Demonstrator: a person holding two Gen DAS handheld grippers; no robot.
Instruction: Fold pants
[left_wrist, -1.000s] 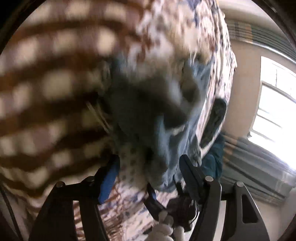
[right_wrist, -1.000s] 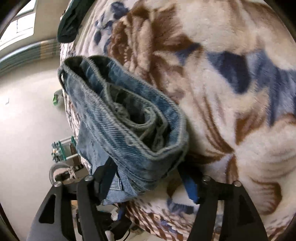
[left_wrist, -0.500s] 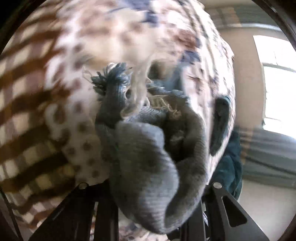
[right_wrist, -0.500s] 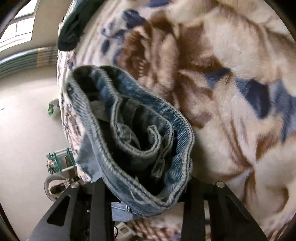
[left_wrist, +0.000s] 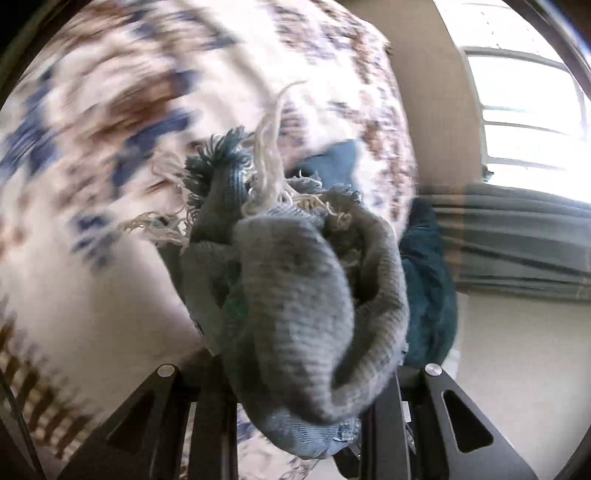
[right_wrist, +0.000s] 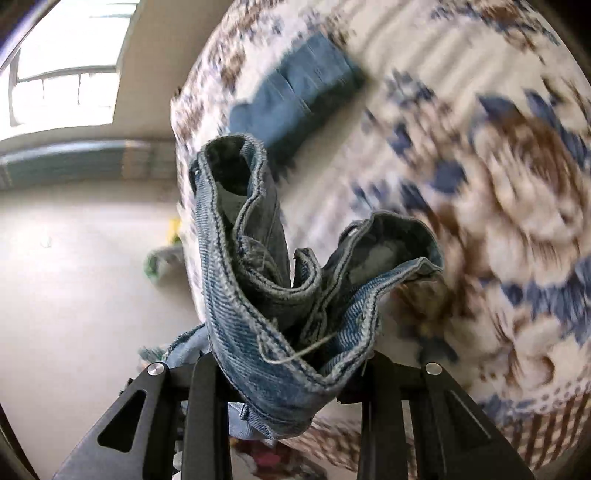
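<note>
Pants (left_wrist: 295, 317): 2 bunched ends, frayed hem pinched in left gripper (left_wrist: 295, 413), stitched band (right_wrist: 280, 332) pinched in right gripper (right_wrist: 291, 406); flowered blanket (right_wrist: 498, 184) behind, folded jeans (right_wrist: 295, 96) at 12 o'clock.

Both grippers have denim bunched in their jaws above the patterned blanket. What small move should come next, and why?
Probably draw the two grippers apart to pull the jeans taut before laying them down. The left gripper clamps a crumpled frayed hem, and the right gripper clamps a bunched stitched edge. Both ends hang wadded above the blanket, so nothing is flat enough to fold yet.
</note>
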